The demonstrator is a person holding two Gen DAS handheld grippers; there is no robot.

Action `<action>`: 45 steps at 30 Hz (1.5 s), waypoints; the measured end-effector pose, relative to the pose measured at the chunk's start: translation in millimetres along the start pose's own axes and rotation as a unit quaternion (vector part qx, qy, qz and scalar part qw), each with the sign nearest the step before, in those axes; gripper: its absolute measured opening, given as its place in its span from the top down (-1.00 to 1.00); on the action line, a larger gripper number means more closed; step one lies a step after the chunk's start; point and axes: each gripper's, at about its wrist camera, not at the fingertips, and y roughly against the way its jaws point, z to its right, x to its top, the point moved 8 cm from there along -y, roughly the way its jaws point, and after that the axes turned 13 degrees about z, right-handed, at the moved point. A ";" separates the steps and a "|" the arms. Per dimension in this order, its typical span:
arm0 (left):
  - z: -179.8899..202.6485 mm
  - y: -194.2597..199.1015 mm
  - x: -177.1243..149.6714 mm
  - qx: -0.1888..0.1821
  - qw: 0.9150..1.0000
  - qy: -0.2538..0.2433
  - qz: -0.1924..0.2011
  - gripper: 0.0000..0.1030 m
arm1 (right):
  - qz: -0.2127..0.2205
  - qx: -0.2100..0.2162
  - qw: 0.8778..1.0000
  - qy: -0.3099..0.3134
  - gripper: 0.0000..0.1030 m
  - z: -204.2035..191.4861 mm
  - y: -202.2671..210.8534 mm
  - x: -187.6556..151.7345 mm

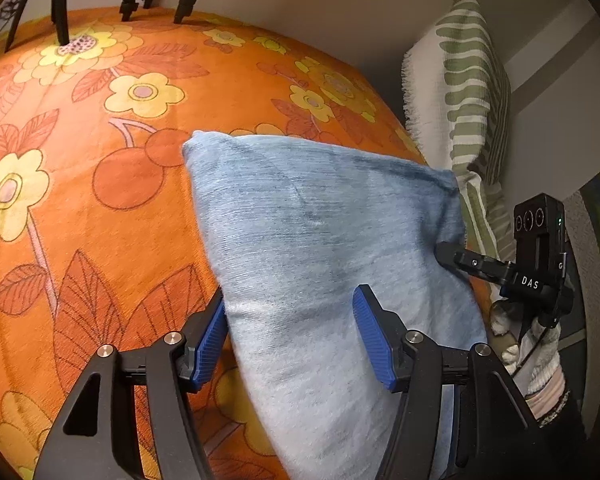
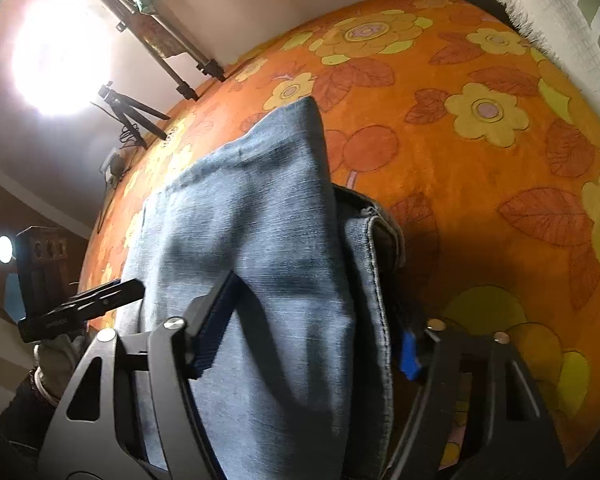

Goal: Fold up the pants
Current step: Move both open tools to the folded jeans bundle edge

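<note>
Folded light blue denim pants (image 1: 320, 220) lie on an orange flowered bedspread (image 1: 100, 208). My left gripper (image 1: 292, 336) straddles their left part: one blue pad sits at the cloth's edge, the other rests over the cloth, and the jaws stand well apart. The right gripper (image 1: 448, 254) touches the pants' right edge in this view. In the right wrist view the pants (image 2: 252, 220) run up between the fingers of my right gripper (image 2: 312, 336). One finger lies on top of them, and the other sits by the stitched seam, half hidden. The left gripper (image 2: 134, 286) is at the pants' left edge.
A white cushion with green stripes (image 1: 468, 92) leans against the wall at the bed's right side. Tripod legs (image 1: 60, 8) stand on the far part of the bedspread, and a small tripod (image 2: 136, 116) shows by the bed's edge. A bright lamp (image 2: 56, 52) glares. A gloved hand (image 1: 540, 344) holds the right gripper.
</note>
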 end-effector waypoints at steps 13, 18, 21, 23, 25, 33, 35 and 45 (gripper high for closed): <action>5.0 -4.0 -2.8 0.022 0.999 -0.040 0.011 -0.13 | -0.001 -0.001 1.000 0.013 -0.08 -7.0 -4.5 -3.6; 4.3 -3.2 -3.7 0.022 0.999 -0.043 0.015 -0.04 | 0.004 -0.002 1.000 0.014 -0.08 -7.4 -4.2 -3.8; 1.9 -1.7 -3.6 0.016 0.999 -0.033 0.019 0.06 | 0.010 -0.001 1.000 0.013 -0.08 -7.1 -3.7 -3.7; -1.3 -0.1 -3.1 0.009 1.000 -0.019 0.021 0.07 | 0.011 -0.002 1.000 0.014 -0.08 -7.4 -4.4 -3.3; -4.0 1.0 -2.8 0.004 1.000 -0.007 0.022 0.07 | 0.008 0.000 1.000 0.012 -0.08 -6.8 -4.9 -2.7; -2.4 -0.5 -1.3 -0.002 0.999 -0.009 0.035 0.03 | 0.003 -0.005 1.000 0.017 0.04 -7.7 -6.7 -3.3; -1.9 -1.4 0.1 -0.003 0.999 -0.005 0.037 0.03 | 0.002 -0.007 1.000 0.018 0.08 -8.3 -7.1 -3.2; 6.8 0.5 1.3 0.004 0.998 -0.003 0.056 0.56 | 0.014 -0.020 0.999 0.038 0.44 -16.2 -2.6 -2.3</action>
